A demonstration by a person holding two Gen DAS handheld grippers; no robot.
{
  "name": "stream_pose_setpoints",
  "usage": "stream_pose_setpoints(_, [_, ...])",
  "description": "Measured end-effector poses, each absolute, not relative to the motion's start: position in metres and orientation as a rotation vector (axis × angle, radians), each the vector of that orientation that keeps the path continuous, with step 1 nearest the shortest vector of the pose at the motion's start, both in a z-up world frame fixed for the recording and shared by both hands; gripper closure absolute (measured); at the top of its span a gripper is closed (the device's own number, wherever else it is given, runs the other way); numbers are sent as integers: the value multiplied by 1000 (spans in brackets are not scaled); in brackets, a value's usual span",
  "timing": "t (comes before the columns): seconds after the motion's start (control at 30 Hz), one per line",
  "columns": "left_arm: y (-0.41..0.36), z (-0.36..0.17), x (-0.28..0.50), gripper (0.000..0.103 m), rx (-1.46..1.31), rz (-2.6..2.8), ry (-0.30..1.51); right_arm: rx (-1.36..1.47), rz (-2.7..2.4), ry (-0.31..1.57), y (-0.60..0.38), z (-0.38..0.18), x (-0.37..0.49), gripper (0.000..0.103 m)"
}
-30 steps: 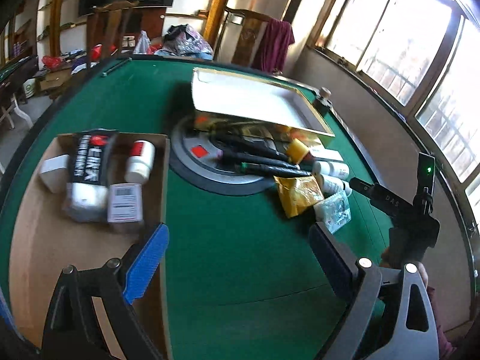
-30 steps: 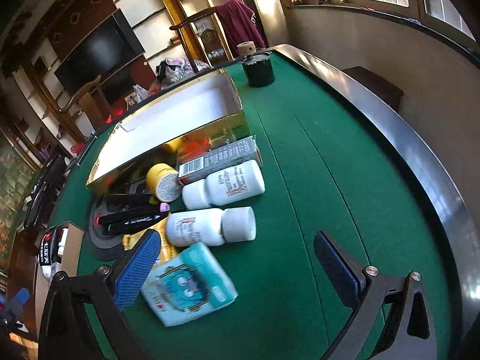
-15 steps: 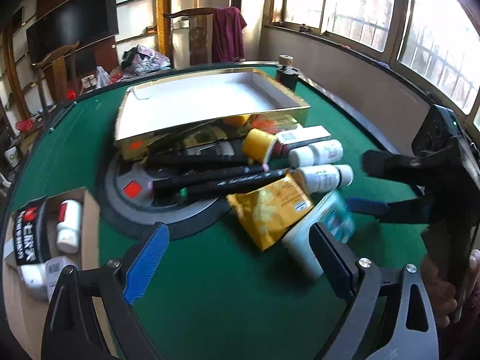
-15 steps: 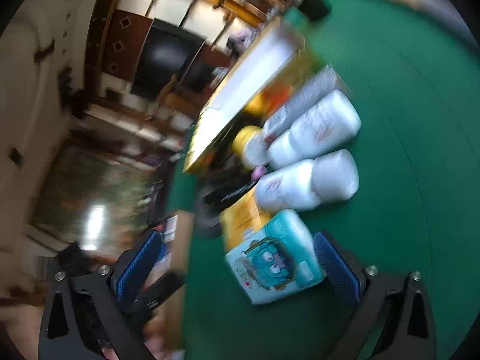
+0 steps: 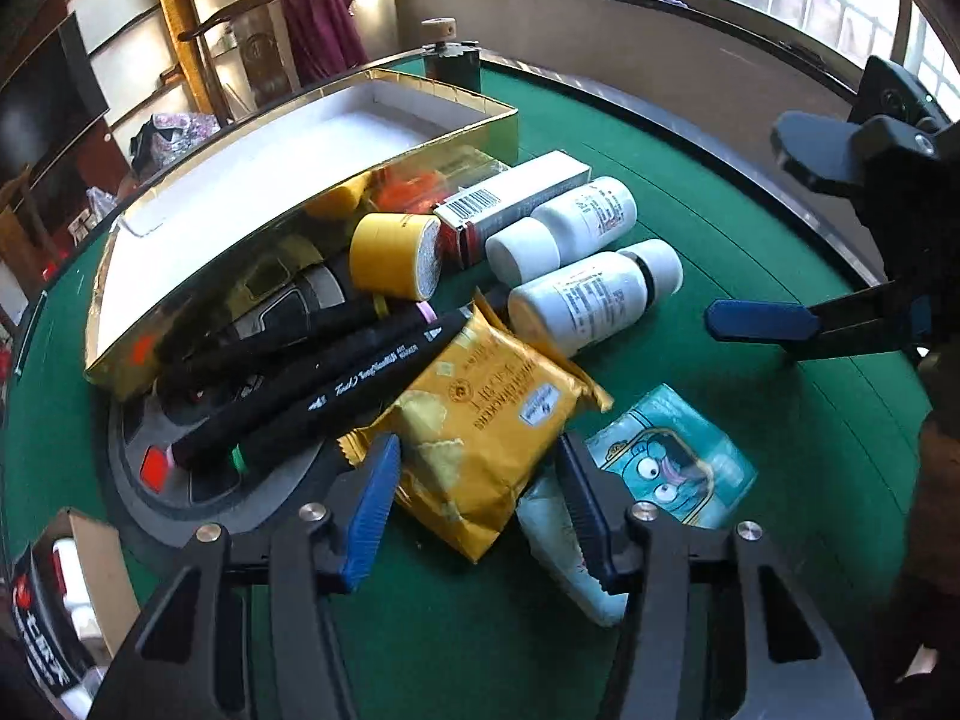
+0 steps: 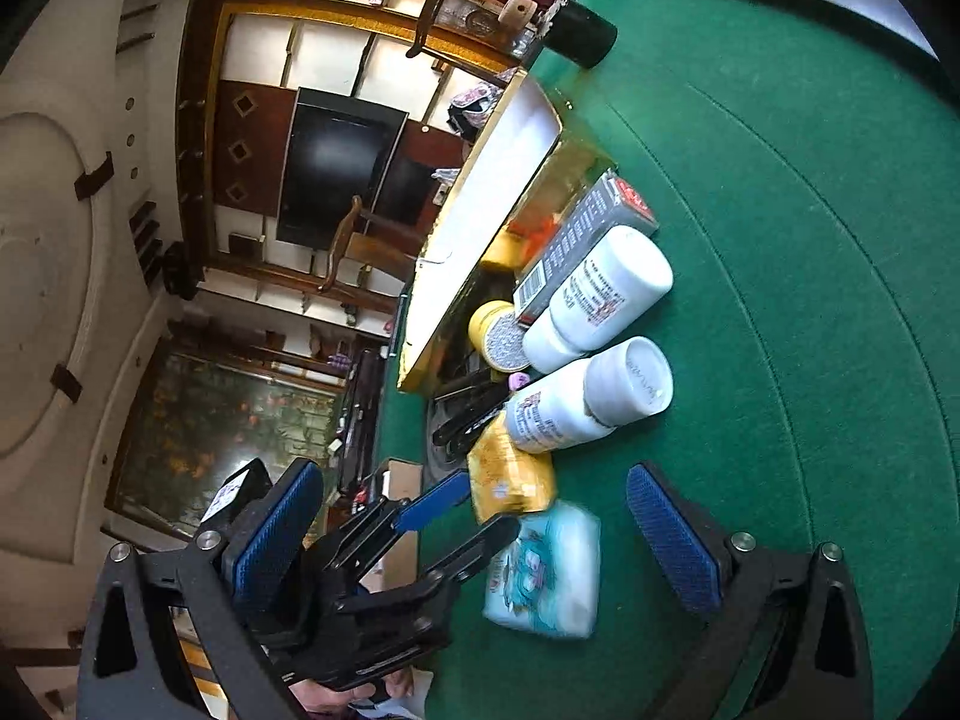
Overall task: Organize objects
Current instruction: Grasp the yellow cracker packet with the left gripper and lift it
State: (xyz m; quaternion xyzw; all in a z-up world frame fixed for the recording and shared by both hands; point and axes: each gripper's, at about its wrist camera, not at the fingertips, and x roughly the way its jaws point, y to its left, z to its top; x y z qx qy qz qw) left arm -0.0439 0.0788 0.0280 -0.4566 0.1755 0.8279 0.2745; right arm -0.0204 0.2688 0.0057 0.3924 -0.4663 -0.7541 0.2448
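Observation:
A yellow cracker packet (image 5: 480, 432) lies on the green table among black markers (image 5: 336, 384), two white bottles (image 5: 594, 294), a yellow round tin (image 5: 393, 252) and a teal tissue pack (image 5: 666, 468). My left gripper (image 5: 477, 507) is open, its fingers on either side of the packet's near end, not closed on it. My right gripper (image 6: 480, 534) is open and tilted, hovering above the tissue pack (image 6: 549, 570). The packet also shows in the right wrist view (image 6: 510, 471), with the left gripper (image 6: 456, 516) beside it.
A gold box with a white inside (image 5: 312, 144) stands behind the pile. A grey boxed item (image 5: 510, 198) lies by the bottles. A cardboard box (image 5: 78, 564) with sorted items sits at the lower left. A dark cup (image 5: 450, 60) stands at the far table edge.
My left gripper has swung right from the cardboard box and closed in on the yellow packet. My right gripper has rolled over sideways and come nearer the tissue pack.

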Motion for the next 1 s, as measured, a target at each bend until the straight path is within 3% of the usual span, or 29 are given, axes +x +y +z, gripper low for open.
stream_pose_setpoints(0.13, [76, 26, -47, 51, -1257, 2205, 420, 1079, -2070, -1260, 268, 8, -17, 0])
stream_pose_setpoints(0.23, [75, 27, -41, 60, -1275, 2167, 393, 1081, -2074, -1256, 268, 8, -18, 0])
stream_pose_setpoints(0.3, [73, 33, -37, 60, -1262, 2182, 403, 1084, -2079, -1254, 269, 8, -18, 0])
stream_pose_setpoints(0.33, [71, 37, -36, 59, -1244, 2206, 413, 1085, -2081, -1253, 267, 9, -20, 0])
stream_pose_setpoints(0.47, [76, 43, -34, 37, -1145, 2256, 569, 1088, -2083, -1249, 272, 3, -23, 0])
stream_pose_setpoints(0.63, [93, 34, -37, 37, -1112, 2158, 711, 1097, -2099, -1237, 270, 3, -25, 0])
stream_pose_setpoints(0.8, [109, 23, -55, 34, -1160, 2128, 650, 1106, -2111, -1217, 269, 3, -27, 0])
stream_pose_setpoints(0.83, [110, 21, -54, 36, -1174, 2135, 642, 1108, -2113, -1213, 269, 3, -27, 0])
stream_pose_setpoints(0.87, [110, 21, -53, 48, -1171, 2146, 625, 1109, -2114, -1209, 269, 3, -27, 0])
stream_pose_setpoints(0.93, [107, 21, -46, 56, -1196, 2129, 581, 1111, -2115, -1206, 268, 3, -27, 0])
stream_pose_setpoints(1.0, [100, 22, -37, 57, -1220, 2121, 528, 1117, -2118, -1197, 268, 3, -28, 0])
